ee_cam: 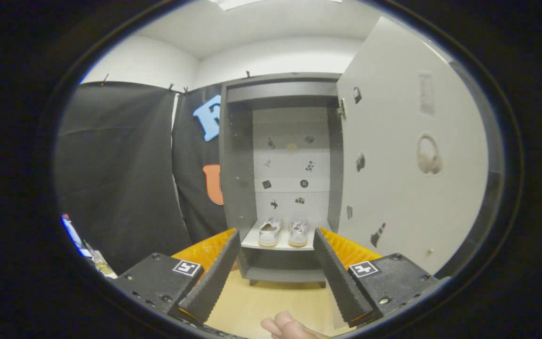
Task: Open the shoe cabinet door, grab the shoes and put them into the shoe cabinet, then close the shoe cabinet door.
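A grey shoe cabinet stands ahead with its door swung wide open to the right. A pair of light shoes rests side by side on the cabinet's lower shelf, toes toward me. My gripper is open and holds nothing; its fingers frame the shelf from a distance, well short of the cabinet. The shoes lie beyond the fingertips.
The open door juts toward me on the right, close to the right finger. Black cloth hangs left of the cabinet. Light wooden floor lies between me and the cabinet. A person's fingers show low down, between the gripper's fingers.
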Motion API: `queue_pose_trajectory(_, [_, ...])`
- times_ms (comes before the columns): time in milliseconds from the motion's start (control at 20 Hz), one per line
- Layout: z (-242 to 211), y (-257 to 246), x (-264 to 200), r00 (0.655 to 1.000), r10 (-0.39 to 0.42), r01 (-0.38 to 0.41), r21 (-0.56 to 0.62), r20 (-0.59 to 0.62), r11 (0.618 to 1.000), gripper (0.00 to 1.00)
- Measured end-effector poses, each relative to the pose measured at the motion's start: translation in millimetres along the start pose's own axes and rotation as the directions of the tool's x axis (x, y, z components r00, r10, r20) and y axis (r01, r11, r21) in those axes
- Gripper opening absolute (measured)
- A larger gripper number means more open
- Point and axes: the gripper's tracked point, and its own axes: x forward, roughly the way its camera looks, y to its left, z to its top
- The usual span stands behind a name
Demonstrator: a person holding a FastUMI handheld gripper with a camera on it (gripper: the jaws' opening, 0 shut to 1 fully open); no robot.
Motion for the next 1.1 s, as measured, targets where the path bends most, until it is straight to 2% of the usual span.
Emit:
queue_pose_trajectory(250, [-4.1, -46.5, -72.3, 0.998, -0.057, 0.057, 0.007, 0.014, 0.998, 0.99])
queue_pose_trajectory(350, [-10.0, -71.4, -90.3, 0.997, -0.077, 0.077, 0.003, 0.012, 0.997, 0.99])
queue_pose_trajectory(600, [-28.5, -155.0, -127.5, 0.983, -0.184, 0.184, 0.027, -0.016, 0.982, 1.00])
queue_pose_trajectory(700, [-41.3, -193.7, -131.8, 0.970, -0.239, 0.240, 0.021, -0.033, 0.971, 0.99])
queue_pose_trajectory(800, [-53.1, -219.9, -122.7, 0.963, -0.262, 0.264, 0.014, -0.056, 0.965, 1.00])
queue_pose_trajectory(950, [-62.1, -246.0, -97.6, 0.959, -0.272, 0.274, 0.013, -0.083, 0.962, 1.00])
queue_pose_trajectory(1100, [-56.9, -261.9, -83.6, 0.965, -0.247, 0.250, 0.018, -0.090, 0.968, 1.00])
